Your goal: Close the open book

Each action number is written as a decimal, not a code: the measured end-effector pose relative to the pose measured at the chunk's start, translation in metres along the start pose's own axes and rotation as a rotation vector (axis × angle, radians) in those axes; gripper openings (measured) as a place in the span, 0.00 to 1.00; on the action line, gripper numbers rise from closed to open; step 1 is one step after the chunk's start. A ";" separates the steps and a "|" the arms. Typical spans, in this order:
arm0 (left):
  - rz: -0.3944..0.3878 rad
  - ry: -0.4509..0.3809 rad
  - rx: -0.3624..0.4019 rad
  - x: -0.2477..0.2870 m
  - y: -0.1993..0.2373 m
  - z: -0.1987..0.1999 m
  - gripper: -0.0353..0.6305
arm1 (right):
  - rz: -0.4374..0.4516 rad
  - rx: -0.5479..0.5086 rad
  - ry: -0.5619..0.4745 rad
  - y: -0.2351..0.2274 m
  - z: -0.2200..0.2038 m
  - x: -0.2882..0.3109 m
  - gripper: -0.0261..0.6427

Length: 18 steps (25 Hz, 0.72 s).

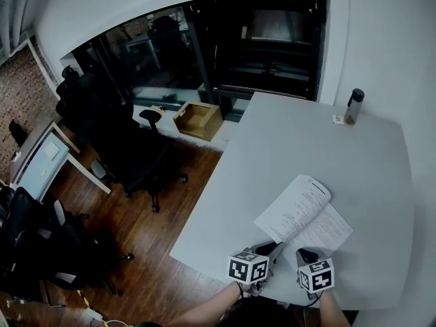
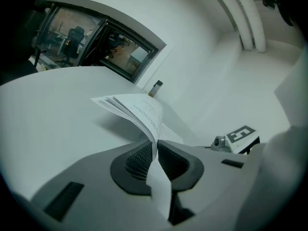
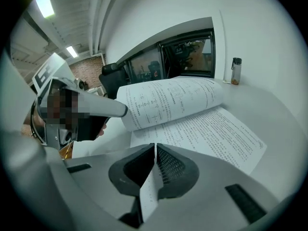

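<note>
The open book lies near the white table's front edge, printed pages up. My left gripper is shut on the near corner of its left stack of pages, which is lifted and curls over toward the right. My right gripper is shut on the near corner of the flat right-hand page. In the left gripper view, paper runs between the pads of my left gripper. In the right gripper view, a sheet edge sits pinched in my right gripper, and the left gripper holds the raised pages.
A dark bottle stands at the table's far right corner, with a small item beside it. Left of the table are wooden floor, black office chairs and an open cardboard box. A dark glass partition runs behind.
</note>
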State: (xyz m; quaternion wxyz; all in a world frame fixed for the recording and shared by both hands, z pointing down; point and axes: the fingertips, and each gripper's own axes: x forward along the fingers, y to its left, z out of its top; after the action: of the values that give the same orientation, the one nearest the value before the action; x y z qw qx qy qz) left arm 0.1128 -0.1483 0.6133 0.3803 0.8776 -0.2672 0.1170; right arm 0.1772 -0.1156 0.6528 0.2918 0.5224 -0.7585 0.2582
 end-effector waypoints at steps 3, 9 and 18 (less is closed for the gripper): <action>-0.001 0.002 0.018 0.001 -0.002 -0.001 0.12 | 0.000 0.017 -0.039 -0.005 0.007 -0.007 0.07; 0.007 0.026 0.061 0.005 -0.005 -0.011 0.12 | -0.009 0.057 -0.159 -0.014 0.027 -0.028 0.07; -0.009 0.075 0.162 0.011 -0.016 -0.026 0.12 | -0.018 0.116 -0.250 -0.024 0.046 -0.042 0.07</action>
State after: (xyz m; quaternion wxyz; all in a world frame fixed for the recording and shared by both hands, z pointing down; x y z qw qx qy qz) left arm 0.1307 -0.1242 0.6258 0.3183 0.9018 -0.2384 0.1690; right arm 0.2038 -0.1279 0.5931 0.1668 0.5732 -0.7680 0.2320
